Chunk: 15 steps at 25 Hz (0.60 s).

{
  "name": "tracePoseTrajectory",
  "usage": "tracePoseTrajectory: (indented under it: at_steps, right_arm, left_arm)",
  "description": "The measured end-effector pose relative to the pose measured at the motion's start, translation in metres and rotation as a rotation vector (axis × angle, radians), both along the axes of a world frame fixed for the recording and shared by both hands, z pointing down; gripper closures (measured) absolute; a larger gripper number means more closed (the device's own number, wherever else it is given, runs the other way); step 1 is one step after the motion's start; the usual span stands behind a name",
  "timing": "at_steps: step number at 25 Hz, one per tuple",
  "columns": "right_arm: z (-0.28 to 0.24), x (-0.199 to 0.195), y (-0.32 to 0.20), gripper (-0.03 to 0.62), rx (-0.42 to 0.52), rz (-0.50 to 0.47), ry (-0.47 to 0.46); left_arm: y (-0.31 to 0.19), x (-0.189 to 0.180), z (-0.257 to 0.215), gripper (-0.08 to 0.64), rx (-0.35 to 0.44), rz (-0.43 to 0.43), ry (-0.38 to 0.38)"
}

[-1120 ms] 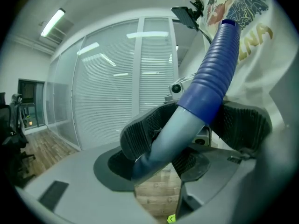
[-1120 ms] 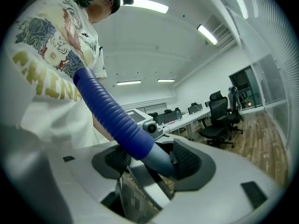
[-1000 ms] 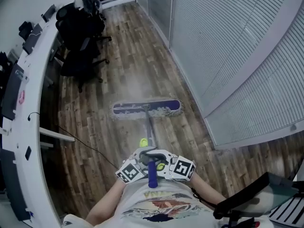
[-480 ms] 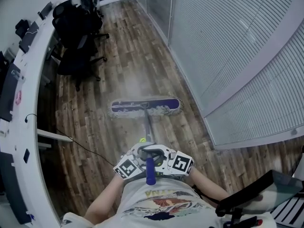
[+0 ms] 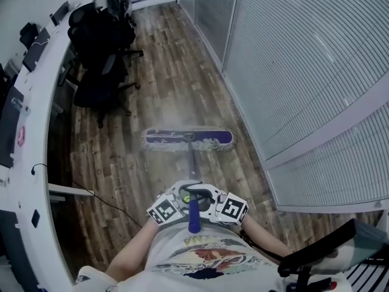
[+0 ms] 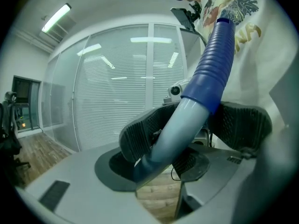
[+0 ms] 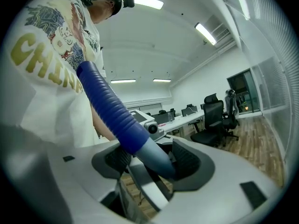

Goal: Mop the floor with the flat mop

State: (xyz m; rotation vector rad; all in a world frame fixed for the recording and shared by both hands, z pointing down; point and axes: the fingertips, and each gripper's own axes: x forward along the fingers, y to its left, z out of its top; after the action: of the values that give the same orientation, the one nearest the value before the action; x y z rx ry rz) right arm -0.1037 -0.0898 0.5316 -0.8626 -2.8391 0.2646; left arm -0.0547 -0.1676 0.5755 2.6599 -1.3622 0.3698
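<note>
The flat mop head, purple with a pale fringe, lies crosswise on the wood floor ahead of me. Its grey handle runs back to a ribbed blue grip at my waist. My left gripper and right gripper sit side by side, both shut on the handle. In the left gripper view the textured pads clamp the grey tube just below the blue grip. In the right gripper view the jaws clamp the same tube below the blue grip.
A long white curved desk with monitors runs down the left, with black office chairs beside it. Glass walls with blinds line the right. A thin black cable lies on the floor left of the handle. A chair part is at lower right.
The view has shifted slightly; the mop head stays about where it was on the floor, and both grippers keep hold of the handle near my waist.
</note>
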Motion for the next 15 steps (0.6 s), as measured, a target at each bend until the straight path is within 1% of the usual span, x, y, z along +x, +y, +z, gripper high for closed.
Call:
tracePoseTrajectory:
  at_steps: [4, 8, 12, 15]
  right_arm:
    - [0.006, -0.052, -0.026, 0.330, 0.001, 0.023, 0.002]
    - [0.016, -0.087, -0.051, 0.330, 0.008, 0.015, 0.021]
    - [0.015, -0.129, -0.083, 0.330, 0.014, -0.001, 0.009]
    - [0.015, -0.150, -0.112, 0.330, 0.021, -0.014, 0.013]
  left_arm:
    - [-0.025, -0.051, 0.007, 0.364, -0.011, 0.017, -0.008]
    - [-0.051, -0.086, 0.015, 0.364, -0.008, 0.011, 0.001]
    - [-0.083, -0.129, 0.015, 0.364, 0.005, -0.005, 0.002]
    - [-0.114, -0.151, 0.015, 0.364, 0.011, -0.018, 0.007]
